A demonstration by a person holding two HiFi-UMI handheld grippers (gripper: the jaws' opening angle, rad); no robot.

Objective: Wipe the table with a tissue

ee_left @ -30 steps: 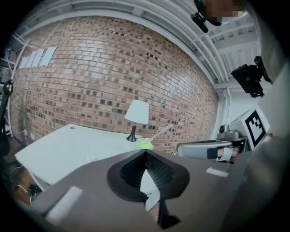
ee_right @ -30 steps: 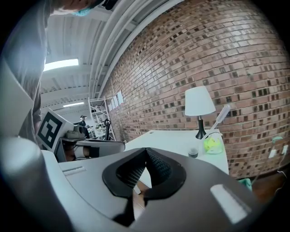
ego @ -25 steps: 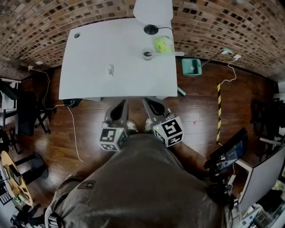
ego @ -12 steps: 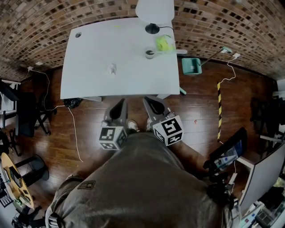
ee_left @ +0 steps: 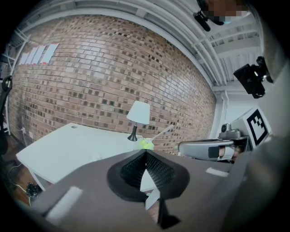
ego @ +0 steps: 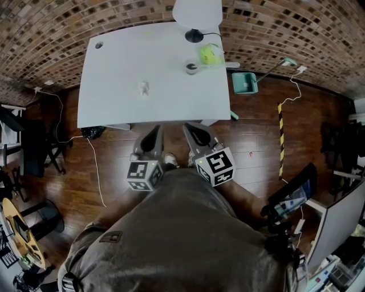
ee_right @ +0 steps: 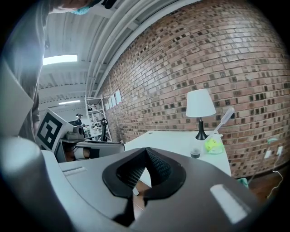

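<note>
Small crumpled white tissue (ego: pixel 144 88) lies on the white rectangular table (ego: pixel 114 105), roughly mid-tabletop, on its own with nothing touching it.

Far right corner of the table: lamp with white shade and black round base (ego: pixel 197 12). Just near of the base sits a small dark cup (ego: pixel 190 69). Beside the cup on the right is a clear container with something yellow-green inside (ego: pixel 209 55). Small round hole (ego: pixel 99 44) in the far left corner of the tabletop.

Grey left gripper (ee_left: pixel 145 156) with black ribbed pads: jaws clenched, pads pressed together, nothing between them. Grey right gripper (ee_right: pixel 146 155) is the same, jaws clenched on nothing. Both are held side by side just off the table's near edge, over the dark wooden floor (ego: pixel 114 171) and close to the person's torso. They point toward the table and sit well apart from the tissue.

Teal dustpan (ego: pixel 244 84) on the floor just right of the table. Yellow-and-black striped tape strip (ego: pixel 280 140) on the floor further right. Red-brown brick wall (ego: pixel 51 28) runs behind the far side of the table.
</note>
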